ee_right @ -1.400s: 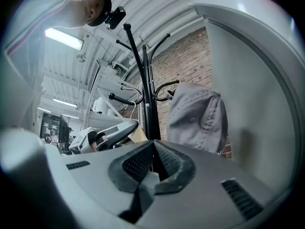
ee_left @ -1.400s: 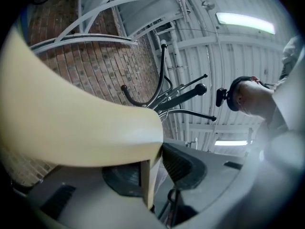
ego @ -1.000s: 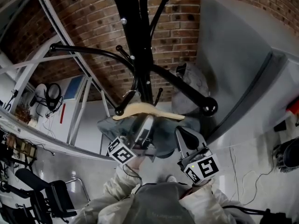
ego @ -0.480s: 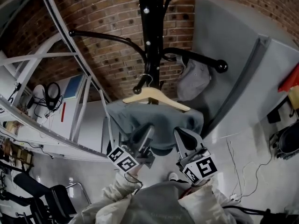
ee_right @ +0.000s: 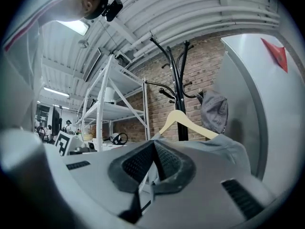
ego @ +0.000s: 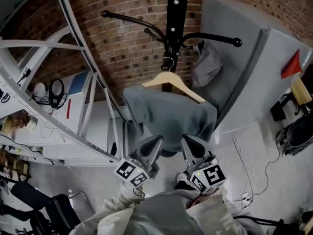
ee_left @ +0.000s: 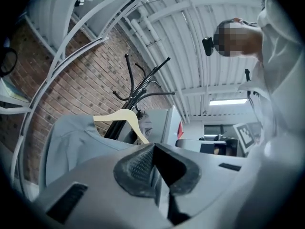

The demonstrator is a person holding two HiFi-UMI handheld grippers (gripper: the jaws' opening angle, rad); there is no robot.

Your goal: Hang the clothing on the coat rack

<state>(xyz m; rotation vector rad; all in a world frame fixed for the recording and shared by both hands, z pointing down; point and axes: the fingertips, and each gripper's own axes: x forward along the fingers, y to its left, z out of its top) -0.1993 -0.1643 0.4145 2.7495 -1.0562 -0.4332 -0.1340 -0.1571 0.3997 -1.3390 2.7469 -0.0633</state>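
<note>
Hanging grey garment point(ego: 166, 116), rack point(ego: 174, 13) top cropped

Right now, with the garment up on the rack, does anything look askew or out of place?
The wooden hanger hangs tilted on the coat rack, one end lower, and the grey garment sits low on it, most of the wood showing above the cloth. Nothing else stands out.
</note>
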